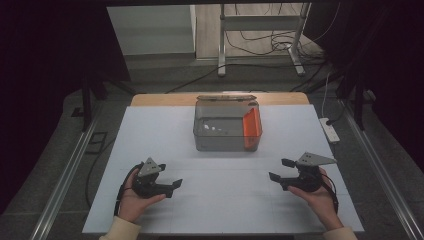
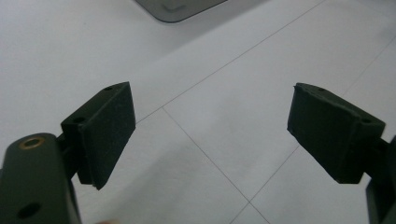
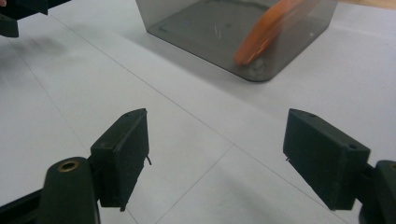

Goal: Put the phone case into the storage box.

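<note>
A smoky transparent box [image 1: 226, 131] stands at the middle back of the white table, with an orange flat piece [image 1: 251, 128] leaning against its right inner wall. The right gripper view shows the box [image 3: 205, 32] and the orange piece [image 3: 266, 30] ahead. My left gripper [image 1: 171, 187] hovers at the front left, held in a hand, jaws wide apart and empty. In its own view my left gripper [image 2: 210, 135] looks down on bare table. My right gripper [image 1: 280, 170] is at the front right, also open and empty; the right gripper [image 3: 217, 154] points towards the box.
The white table top [image 1: 225, 200] has thin seam lines. A white power strip [image 1: 330, 130] lies off the right edge. A metal stand [image 1: 260, 22] and cables sit on the floor behind. Dark curtains flank both sides.
</note>
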Motion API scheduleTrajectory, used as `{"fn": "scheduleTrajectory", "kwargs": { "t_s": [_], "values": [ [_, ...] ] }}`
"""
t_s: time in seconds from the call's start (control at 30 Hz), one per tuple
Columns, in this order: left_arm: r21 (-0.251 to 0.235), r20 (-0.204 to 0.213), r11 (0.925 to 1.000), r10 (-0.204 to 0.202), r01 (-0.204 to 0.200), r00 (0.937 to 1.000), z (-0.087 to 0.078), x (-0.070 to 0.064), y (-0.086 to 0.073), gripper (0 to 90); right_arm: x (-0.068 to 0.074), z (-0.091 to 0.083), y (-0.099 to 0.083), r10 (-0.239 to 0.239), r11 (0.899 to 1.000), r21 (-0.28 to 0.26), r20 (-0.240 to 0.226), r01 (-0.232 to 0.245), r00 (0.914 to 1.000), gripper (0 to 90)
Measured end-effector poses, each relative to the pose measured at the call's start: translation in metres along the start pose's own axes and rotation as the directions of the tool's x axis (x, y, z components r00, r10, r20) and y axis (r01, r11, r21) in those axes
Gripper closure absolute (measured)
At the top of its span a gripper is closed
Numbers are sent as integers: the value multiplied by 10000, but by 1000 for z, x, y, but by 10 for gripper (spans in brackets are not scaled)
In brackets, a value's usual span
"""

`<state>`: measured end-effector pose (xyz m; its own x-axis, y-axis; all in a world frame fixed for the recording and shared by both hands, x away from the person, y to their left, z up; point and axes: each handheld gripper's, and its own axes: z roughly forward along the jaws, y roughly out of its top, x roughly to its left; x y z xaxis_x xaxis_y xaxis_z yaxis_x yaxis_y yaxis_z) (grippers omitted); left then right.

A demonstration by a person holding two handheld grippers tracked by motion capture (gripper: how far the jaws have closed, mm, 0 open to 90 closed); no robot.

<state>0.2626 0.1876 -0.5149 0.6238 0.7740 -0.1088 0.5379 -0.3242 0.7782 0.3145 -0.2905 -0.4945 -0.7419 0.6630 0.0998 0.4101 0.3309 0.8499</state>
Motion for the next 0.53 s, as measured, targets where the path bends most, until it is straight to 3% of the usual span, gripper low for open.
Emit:
{"fn": "scheduleTrajectory", "kwargs": {
  "t_s": [0.53],
  "values": [
    [5, 0, 10000, -22, 22, 10000, 1, 1, 0, 154, 0, 2, -5, -258, 9994, 213, 27, 258, 9997, 224]
  ]
}}
